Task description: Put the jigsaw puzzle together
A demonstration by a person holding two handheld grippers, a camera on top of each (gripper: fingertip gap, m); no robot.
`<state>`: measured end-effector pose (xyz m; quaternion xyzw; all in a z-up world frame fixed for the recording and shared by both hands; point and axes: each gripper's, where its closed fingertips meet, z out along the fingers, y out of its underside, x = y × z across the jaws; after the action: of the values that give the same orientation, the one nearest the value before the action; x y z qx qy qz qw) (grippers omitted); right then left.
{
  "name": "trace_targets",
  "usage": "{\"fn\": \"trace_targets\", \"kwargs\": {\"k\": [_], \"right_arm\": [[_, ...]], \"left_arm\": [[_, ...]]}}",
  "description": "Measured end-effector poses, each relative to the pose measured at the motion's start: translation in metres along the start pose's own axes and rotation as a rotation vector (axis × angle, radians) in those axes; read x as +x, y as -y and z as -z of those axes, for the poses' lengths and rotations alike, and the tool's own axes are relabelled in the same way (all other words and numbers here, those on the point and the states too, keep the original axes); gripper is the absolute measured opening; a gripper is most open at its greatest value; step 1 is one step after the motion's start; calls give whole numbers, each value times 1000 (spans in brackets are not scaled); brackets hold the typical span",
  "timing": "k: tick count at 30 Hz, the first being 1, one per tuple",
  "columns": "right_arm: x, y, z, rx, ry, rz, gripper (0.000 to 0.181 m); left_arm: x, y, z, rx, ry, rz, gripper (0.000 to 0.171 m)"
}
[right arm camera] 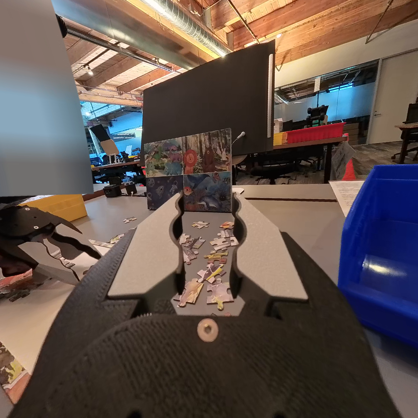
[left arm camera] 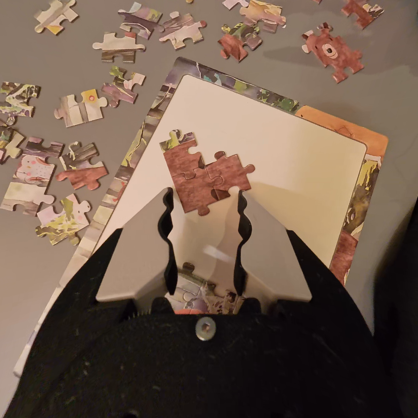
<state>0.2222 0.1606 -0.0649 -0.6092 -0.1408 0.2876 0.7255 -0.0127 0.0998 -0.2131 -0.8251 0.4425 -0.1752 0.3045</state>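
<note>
Done: three brown pieces [left arm camera: 203,178] joined on tray [left arm camera: 294,162], centre frame.
Left: loose pieces [left arm camera: 79,108], upper left.
Left hand-held gripper [left arm camera: 204,192]: wide, empty.
Right hand-held gripper [right arm camera: 207,196]: wide, empty.

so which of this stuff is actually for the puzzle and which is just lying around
For the puzzle: puzzle tray, joined brown pieces, bear-face piece, loose pieces, reference picture box.
Lying about: blue bin, yellow box, printed sheet.
</note>
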Motion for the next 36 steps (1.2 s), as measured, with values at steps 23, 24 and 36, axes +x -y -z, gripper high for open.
{"fn": "trace_targets", "kwargs": {"k": [23, 24, 36], "right_arm": [[1, -2, 0, -9, 3, -7, 40], [1, -2, 0, -13, 6, -10, 41], [1, -4, -1, -19, 9, -12, 41]], "left_arm": [[0, 4, -6, -113, -270, -320, 43], [-3, 4, -6, -116, -259, -319, 42], [-37, 7, -3, -116, -57, -268, 40]]}}
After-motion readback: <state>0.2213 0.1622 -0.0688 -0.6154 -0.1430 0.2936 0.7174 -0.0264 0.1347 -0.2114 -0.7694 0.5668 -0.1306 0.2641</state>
